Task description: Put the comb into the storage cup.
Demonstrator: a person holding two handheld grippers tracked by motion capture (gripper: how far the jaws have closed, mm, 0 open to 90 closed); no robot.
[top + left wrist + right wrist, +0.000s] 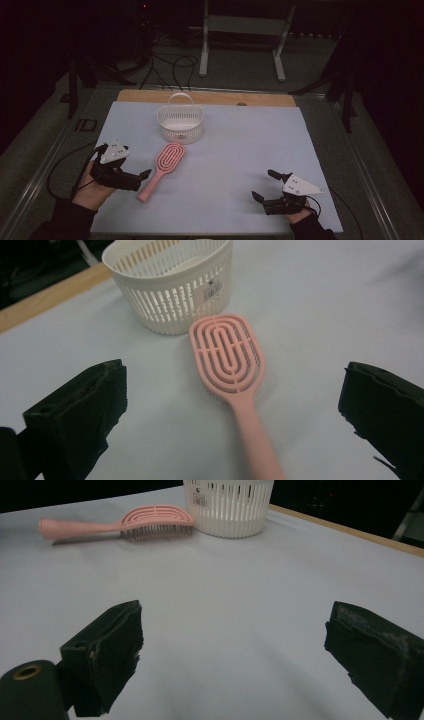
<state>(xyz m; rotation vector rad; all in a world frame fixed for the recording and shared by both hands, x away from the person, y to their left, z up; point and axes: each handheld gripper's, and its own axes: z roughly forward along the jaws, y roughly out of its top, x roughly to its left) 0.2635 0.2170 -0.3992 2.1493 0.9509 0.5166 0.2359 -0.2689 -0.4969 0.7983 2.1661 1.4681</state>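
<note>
Here one pink hairbrush, one white basket, two wide-jawed grippers.

One pink hairbrush, one white basket, two tongs.

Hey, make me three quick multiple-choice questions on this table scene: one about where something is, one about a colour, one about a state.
1. Where does the hairbrush lie?
A. Inside the basket
B. On the sheet just in front of the basket
C. Between the right gripper's jaws

2. What colour is the hairbrush?
A. Pink
B. Blue
C. Green

3. How do the left gripper jaws stand?
A. Shut on the handle
B. Shut on nothing
C. Open

Answers: 1 B, its head lies beside the basket's wall; 2 A, pink in every view; 3 C, the jaws stand wide apart either side of the handle.
</note>
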